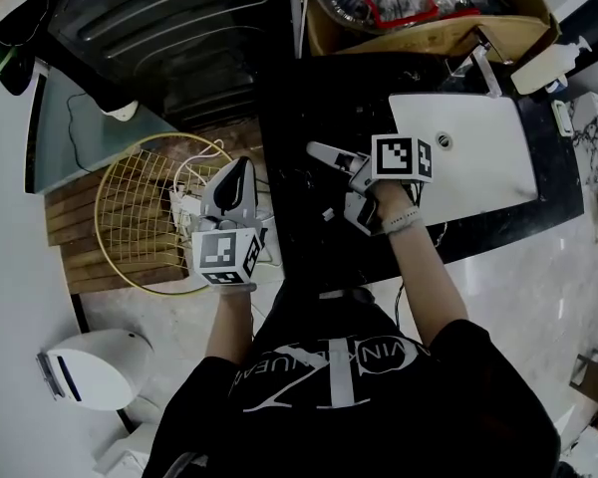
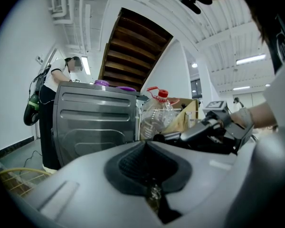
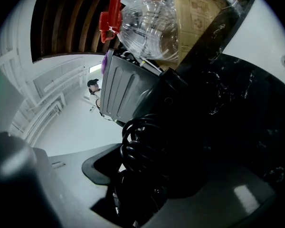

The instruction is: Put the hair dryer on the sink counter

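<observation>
Right gripper (image 1: 339,182): jaws clamped on a black hair dryer (image 3: 183,156), its coiled cord (image 3: 140,146) bunched between them, at the left end of the black marble sink counter (image 1: 498,222); contact with the counter cannot be told. Left gripper (image 2: 149,165): jaws pressed together, empty, above a gold wire basket (image 1: 145,217). Shirt lettering (image 1: 329,357) partly legible: "VIN K".

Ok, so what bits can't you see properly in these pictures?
In the right gripper view the hair dryer is a dark mass; only its coiled cord shows clearly.
In the head view the right gripper covers it, black against the black counter, so whether it touches is unclear.
In the head view the cardboard box is cut off by the top edge.
</observation>
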A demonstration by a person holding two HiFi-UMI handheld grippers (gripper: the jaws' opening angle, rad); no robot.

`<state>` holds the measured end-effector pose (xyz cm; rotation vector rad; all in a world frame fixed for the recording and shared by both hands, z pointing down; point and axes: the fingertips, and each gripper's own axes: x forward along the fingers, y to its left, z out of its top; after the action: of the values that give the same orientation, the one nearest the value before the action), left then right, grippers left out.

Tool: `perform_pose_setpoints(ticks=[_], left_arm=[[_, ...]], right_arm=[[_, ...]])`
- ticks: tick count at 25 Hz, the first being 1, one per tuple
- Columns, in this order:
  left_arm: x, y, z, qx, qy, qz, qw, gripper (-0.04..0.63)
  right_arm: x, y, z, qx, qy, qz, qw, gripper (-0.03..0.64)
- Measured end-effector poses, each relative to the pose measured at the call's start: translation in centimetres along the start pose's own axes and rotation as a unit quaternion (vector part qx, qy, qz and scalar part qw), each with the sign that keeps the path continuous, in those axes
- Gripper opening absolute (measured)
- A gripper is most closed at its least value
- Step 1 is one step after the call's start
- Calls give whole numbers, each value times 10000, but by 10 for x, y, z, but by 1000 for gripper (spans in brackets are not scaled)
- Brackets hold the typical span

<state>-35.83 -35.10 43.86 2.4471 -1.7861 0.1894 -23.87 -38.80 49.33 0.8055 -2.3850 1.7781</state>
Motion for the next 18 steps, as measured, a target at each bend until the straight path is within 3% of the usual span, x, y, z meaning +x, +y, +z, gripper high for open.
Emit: perform_pose_setpoints(ticks=[5, 8, 13, 18], left_arm=[[-1, -2, 2, -21, -37, -39, 10000, 0], [-4, -3, 2, -46, -63, -41, 10000, 0], [-11, -2, -1, -135, -41, -23, 9999, 0], [-18, -2, -8, -282, -60, 66, 9996, 0]], right_arm=[[2, 0, -9, -375, 394, -208, 9983, 342], [0, -2, -19, -820, 768, -464, 9926, 351], [-3, -2, -40, -1705, 1485, -837, 9705, 377], [-8, -4, -53, -2239, 1952, -1029, 9493, 397]])
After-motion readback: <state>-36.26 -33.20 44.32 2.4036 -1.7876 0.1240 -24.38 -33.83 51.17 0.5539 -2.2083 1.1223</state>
